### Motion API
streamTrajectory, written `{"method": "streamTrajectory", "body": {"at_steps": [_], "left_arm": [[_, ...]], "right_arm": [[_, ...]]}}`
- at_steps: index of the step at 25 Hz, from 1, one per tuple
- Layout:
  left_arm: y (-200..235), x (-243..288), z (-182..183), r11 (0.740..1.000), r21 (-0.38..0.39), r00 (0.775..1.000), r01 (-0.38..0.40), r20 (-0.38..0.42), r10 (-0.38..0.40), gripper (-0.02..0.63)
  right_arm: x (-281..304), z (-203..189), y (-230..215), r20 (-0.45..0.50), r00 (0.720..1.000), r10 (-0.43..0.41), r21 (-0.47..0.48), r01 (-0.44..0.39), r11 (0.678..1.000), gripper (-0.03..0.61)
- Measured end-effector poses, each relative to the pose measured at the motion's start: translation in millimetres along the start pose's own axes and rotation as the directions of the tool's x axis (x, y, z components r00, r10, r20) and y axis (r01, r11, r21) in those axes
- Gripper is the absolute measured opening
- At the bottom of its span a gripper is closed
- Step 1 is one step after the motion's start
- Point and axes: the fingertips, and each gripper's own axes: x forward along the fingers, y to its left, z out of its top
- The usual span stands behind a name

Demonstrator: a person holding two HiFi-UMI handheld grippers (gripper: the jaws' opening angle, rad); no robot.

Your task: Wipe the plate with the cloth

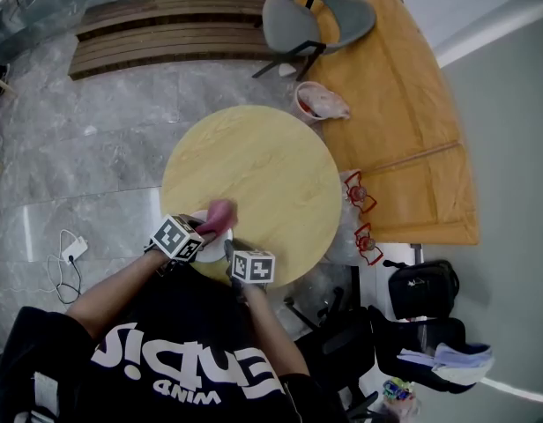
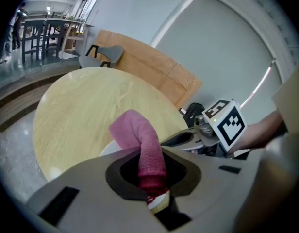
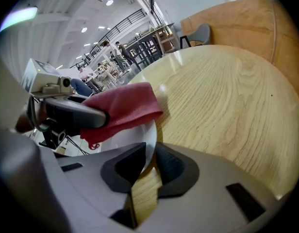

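You stand at a round pale-wood table (image 1: 263, 166) on a grey marble floor (image 1: 104, 139). Ahead of you: a slatted wood bench (image 1: 166, 29), with a grey chair (image 1: 298, 20) beside it. To your right: a curved wood platform (image 1: 412, 113), a bin (image 1: 311, 104) at its edge, and a black bag (image 1: 423, 287) nearer you. A charger and cable (image 1: 69, 254) lie on the floor to your left. The wall (image 2: 227, 42) is plain and pale. Ceiling lights (image 3: 109, 2) are on in the open hall.
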Motion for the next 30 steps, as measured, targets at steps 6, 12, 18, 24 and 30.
{"method": "streamTrajectory", "body": {"at_steps": [6, 12, 18, 24, 30], "left_arm": [[-20, 32, -28, 0.997, 0.027, 0.993, 0.069, -0.1, -0.066, 0.051], [-20, 45, -39, 0.997, 0.06, 0.991, 0.049, -0.13, -0.041, 0.051], [-16, 51, -45, 0.998, 0.041, 0.986, 0.048, -0.159, -0.041, 0.051], [-13, 51, -48, 0.997, 0.071, 0.987, 0.029, -0.158, -0.017, 0.051], [-14, 47, -45, 0.995, 0.096, 0.987, 0.023, -0.157, -0.008, 0.051]], "right_arm": [[2, -2, -2, 0.003, 1.0, 0.013, 0.038, -0.013, 0.999, 0.077], [3, -4, -2, 0.008, 1.0, 0.011, 0.044, -0.011, 0.999, 0.077], [1, -2, -3, 0.008, 1.0, 0.007, 0.04, -0.007, 0.999, 0.077], [3, -2, -2, 0.011, 1.0, 0.01, 0.033, -0.01, 0.999, 0.077], [0, -1, 0, 0.011, 1.0, 0.013, 0.024, -0.014, 1.0, 0.077]]}}
